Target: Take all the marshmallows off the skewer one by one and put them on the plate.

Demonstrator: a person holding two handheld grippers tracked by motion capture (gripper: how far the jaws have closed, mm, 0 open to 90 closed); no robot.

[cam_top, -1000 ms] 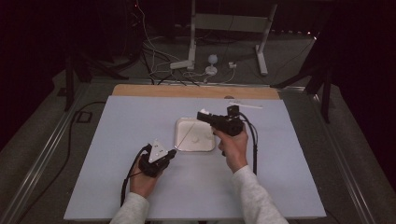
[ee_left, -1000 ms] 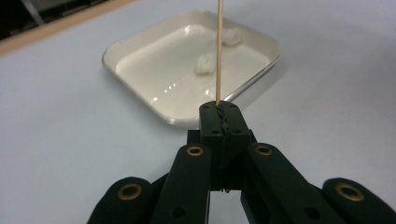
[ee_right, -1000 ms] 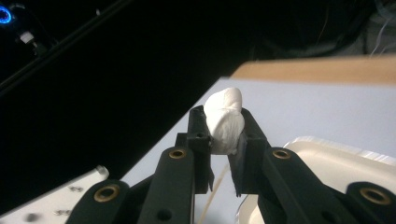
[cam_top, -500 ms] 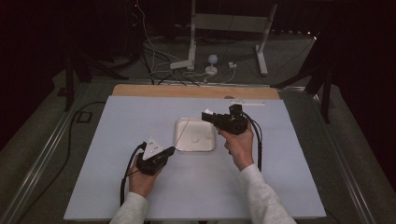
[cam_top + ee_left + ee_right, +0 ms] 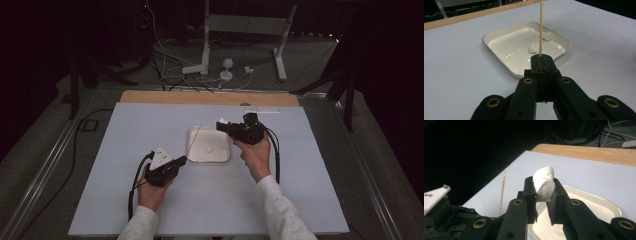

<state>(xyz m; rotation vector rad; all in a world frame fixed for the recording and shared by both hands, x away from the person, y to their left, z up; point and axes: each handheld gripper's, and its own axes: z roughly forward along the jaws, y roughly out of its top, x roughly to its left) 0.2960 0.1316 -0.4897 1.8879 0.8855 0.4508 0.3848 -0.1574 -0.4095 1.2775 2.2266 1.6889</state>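
White marshmallow (image 5: 544,183) sits clamped between the right gripper (image 5: 223,124) jaws at frame centre, above the tray (image 5: 192,145). Lower left, the left gripper (image 5: 182,161) pinches a wooden skewer (image 5: 541,25). Since earlier, the right gripper has shifted slightly right.

A white marshmallow (image 5: 544,183) sits between black jaws, a pale tan wooden skewer (image 5: 541,27) rises before a cream tray (image 5: 499,37) with a silvery rim, all on a light blue-grey table (image 5: 125,135) edged in light wood.
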